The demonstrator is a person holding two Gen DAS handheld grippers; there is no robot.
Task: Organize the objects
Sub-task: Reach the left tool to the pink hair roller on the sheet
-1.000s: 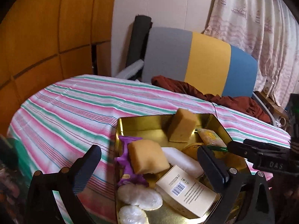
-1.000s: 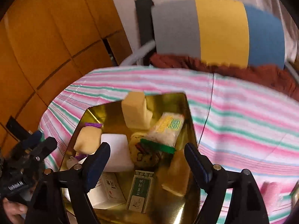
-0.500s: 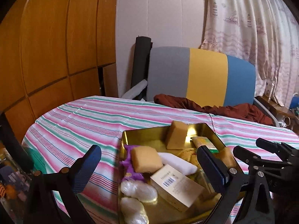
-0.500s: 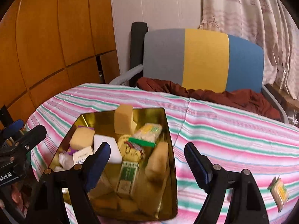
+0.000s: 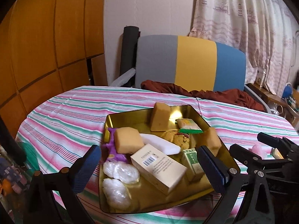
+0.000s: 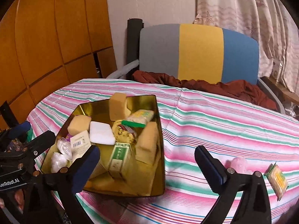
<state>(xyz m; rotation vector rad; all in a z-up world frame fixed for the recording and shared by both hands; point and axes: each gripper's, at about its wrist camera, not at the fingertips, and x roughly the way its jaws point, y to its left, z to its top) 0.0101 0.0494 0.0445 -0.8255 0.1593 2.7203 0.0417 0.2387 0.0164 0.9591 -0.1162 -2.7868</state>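
Note:
A gold metal tray point(image 5: 220, 150) sits on the striped tablecloth point(image 6: 224, 127). It holds tan sponges point(image 5: 128, 141), a white block point(image 5: 160, 143), a beige barcoded box point(image 5: 158, 168), a green box point(image 6: 119, 154), a cookie, a green-edged snack packet point(image 5: 188, 126) and white wrapped balls point(image 5: 121, 170). My left gripper point(image 5: 149, 169) hangs open in front of the tray, gripping nothing. My right gripper point(image 6: 148, 168) is opening, its jaws wide and empty near the tray's right corner. A pink lump point(image 6: 239, 165) and a yellow packet point(image 6: 277, 179) lie loose to the right.
A grey, yellow and blue chair back point(image 5: 190, 63) with a dark red cloth point(image 6: 205, 85) stands behind the table. Wooden panels point(image 5: 46, 46) line the left wall and a curtain point(image 5: 252, 28) hangs at right. Bare tablecloth stretches right of the tray.
Both grippers have drawn back from the tray, which now looks smaller. The right jaws stand wider. The pink lump and yellow packet show more fully at the right.

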